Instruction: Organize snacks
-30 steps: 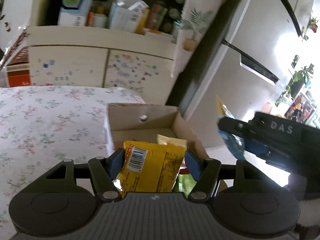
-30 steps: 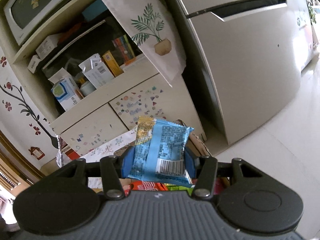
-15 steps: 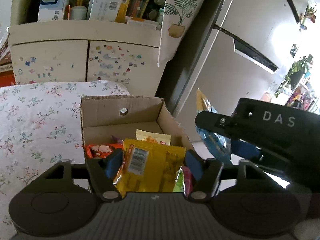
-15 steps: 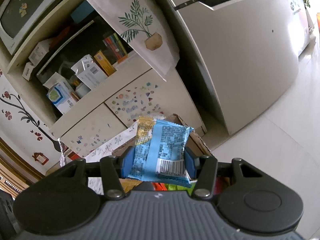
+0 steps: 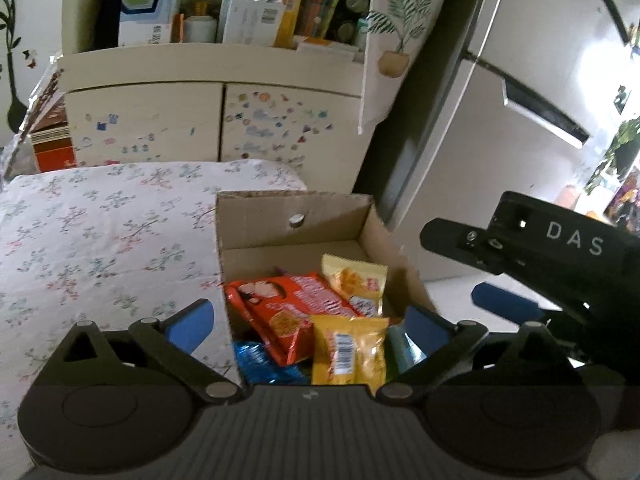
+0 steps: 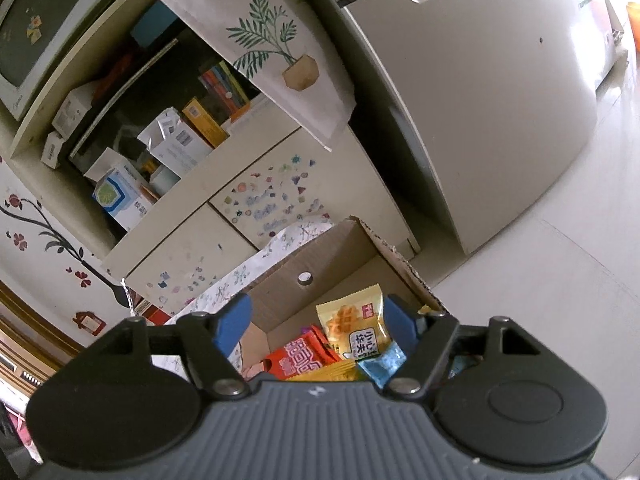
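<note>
The left gripper (image 5: 308,322) has its jaws wide apart, holding nothing. The right gripper (image 6: 316,322), marked "DAS", gapes too. Under them, a yellow snack bag (image 5: 349,350), a red packet (image 5: 298,312) and a blue packet (image 6: 382,362) lie inside the cardboard box (image 5: 256,222) on the flowery worktop (image 5: 100,232).
</note>
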Motion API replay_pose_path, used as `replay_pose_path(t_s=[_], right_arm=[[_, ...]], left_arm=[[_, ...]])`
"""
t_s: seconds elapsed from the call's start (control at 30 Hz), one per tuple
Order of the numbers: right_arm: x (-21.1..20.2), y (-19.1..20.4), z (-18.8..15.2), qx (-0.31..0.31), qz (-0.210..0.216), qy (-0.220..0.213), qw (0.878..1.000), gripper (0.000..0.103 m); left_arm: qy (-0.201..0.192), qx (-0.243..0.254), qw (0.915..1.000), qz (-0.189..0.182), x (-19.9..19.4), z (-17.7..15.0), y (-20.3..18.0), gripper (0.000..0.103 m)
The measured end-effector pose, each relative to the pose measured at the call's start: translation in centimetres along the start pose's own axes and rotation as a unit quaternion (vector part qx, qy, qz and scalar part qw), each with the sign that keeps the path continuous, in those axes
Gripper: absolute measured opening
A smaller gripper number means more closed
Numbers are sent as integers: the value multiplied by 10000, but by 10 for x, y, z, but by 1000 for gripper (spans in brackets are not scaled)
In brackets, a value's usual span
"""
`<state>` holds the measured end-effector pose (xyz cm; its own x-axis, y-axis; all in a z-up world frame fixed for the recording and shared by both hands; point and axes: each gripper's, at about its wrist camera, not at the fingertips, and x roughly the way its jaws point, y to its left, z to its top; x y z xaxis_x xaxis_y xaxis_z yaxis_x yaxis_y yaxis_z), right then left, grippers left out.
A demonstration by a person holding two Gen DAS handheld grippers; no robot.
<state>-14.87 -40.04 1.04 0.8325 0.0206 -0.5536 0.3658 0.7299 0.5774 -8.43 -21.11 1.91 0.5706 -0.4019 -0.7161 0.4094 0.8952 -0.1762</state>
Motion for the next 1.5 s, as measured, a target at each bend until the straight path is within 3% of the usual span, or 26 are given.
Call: replay_pose_path(t_s=[0.17, 0.37, 0.63, 0.77, 0.97, 1.5], right_arm=[[-1, 4, -2, -152, -35, 25, 9999, 76], [-10, 13, -7, -581, -360, -83, 9976, 81], [-22, 26, -19, -1219, -1152, -131, 9858, 93], [-27, 22, -24, -1274, -1388, -10, 9821, 94], [-32, 22, -29, -1296, -1530, 313, 9792, 96], [-39, 17, -33, -1325, -1660, 556, 9756, 97]], left_arm=[[111, 97, 9996, 252, -6, -1, 1, 103], [228, 185, 9978, 589, -16, -3, 1, 103], [518, 294, 9942, 899, -21, -6, 2, 103], [630, 419, 9921, 998, -21, -7, 0, 103], [742, 462, 9900, 1105, -22, -7, 0, 103], [770, 612, 9850, 1418, -21, -1, -1, 103]])
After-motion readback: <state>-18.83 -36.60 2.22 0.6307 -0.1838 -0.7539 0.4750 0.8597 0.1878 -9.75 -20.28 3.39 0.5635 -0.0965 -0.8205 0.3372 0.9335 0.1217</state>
